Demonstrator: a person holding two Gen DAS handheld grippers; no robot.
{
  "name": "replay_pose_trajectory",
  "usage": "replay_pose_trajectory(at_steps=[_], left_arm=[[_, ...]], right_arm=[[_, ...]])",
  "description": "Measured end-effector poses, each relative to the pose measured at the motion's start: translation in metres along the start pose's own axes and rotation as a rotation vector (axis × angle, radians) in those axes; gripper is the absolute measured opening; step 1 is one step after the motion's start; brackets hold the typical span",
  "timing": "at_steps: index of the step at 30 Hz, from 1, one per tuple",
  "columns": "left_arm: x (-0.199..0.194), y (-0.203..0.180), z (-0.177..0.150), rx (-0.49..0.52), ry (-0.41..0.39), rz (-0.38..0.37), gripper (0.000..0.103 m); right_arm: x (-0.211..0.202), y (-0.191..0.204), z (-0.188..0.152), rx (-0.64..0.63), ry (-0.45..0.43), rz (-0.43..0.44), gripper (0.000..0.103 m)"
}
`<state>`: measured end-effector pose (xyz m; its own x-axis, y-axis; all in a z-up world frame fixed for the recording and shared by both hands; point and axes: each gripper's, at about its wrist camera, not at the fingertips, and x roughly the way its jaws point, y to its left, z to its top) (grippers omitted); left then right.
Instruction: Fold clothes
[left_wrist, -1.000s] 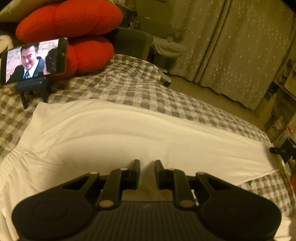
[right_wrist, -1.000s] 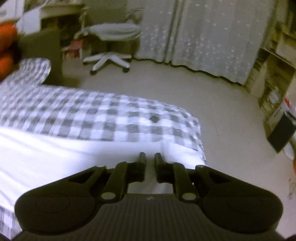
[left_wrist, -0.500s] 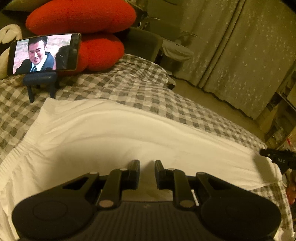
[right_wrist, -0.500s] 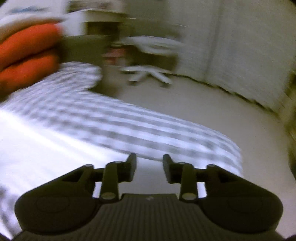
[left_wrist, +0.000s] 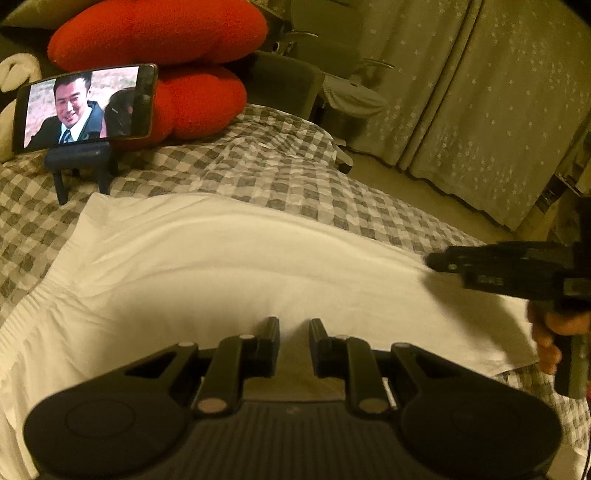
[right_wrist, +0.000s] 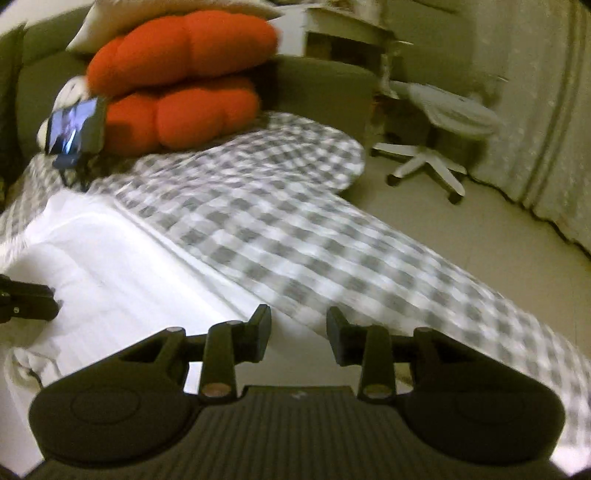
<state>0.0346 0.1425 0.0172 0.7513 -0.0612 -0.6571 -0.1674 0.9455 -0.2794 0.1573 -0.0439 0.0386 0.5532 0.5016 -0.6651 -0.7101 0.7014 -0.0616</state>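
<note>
The white, finely ribbed cotton garment (left_wrist: 236, 280) is lying flat across the grey-and-white checked bedspread (left_wrist: 258, 173), its long axis running from my left side to my right, with the far long edge facing the red plush cushions (left_wrist: 173, 62) and a phone on a small dark stand (left_wrist: 83, 107).

My left gripper (left_wrist: 293, 332) is sitting low over the near long edge, about midway along. Its fingers are drawn close with a narrow gap, and I cannot tell whether a pinch of cloth is caught between them — the fabric is passing right under the tips.

My right gripper (right_wrist: 298, 325) is hovering over the garment's right-hand part, its fingers parted and grasping nothing; in the left view its dark body (left_wrist: 509, 269) is reaching in from the right, with my hand (left_wrist: 550, 332) on the handle below.

I judge the coming fold turns on that right end: it is lying nearest my right fingers, so that hand should take it and carry it along the long axis toward the left.
</note>
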Motion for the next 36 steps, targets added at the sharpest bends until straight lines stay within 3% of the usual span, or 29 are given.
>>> replay_pose_trajectory(at_steps=[2, 5, 7, 13, 17, 23, 31, 36], left_arm=[[0.000, 0.002, 0.000, -0.011, 0.002, -0.005, 0.017], [0.000, 0.003, 0.001, -0.017, 0.003, -0.004, 0.017], [0.000, 0.003, 0.001, -0.022, 0.004, -0.004, 0.016], [-0.001, 0.002, 0.001, -0.008, 0.000, 0.011, 0.015], [-0.002, 0.002, 0.001, -0.005, -0.001, 0.013, 0.015], [-0.001, 0.001, 0.002, -0.010, -0.001, 0.014, 0.015], [-0.005, 0.008, 0.002, -0.051, 0.000, 0.001, 0.015], [-0.005, 0.008, 0.003, -0.044, 0.004, -0.006, 0.015]], right_arm=[[0.006, 0.006, 0.002, -0.014, 0.012, 0.023, 0.037], [0.009, 0.014, 0.006, -0.053, 0.030, 0.073, 0.008], [0.008, 0.022, 0.009, -0.119, 0.036, 0.048, 0.003], [0.014, 0.019, 0.014, -0.084, -0.035, -0.111, 0.001], [0.024, 0.028, 0.009, -0.143, -0.015, -0.144, 0.002], [0.018, 0.037, 0.022, -0.152, -0.039, -0.024, 0.017], [0.039, 0.083, 0.063, -0.218, -0.037, 0.145, 0.017], [0.066, 0.109, 0.082, -0.259, 0.017, 0.218, 0.017]])
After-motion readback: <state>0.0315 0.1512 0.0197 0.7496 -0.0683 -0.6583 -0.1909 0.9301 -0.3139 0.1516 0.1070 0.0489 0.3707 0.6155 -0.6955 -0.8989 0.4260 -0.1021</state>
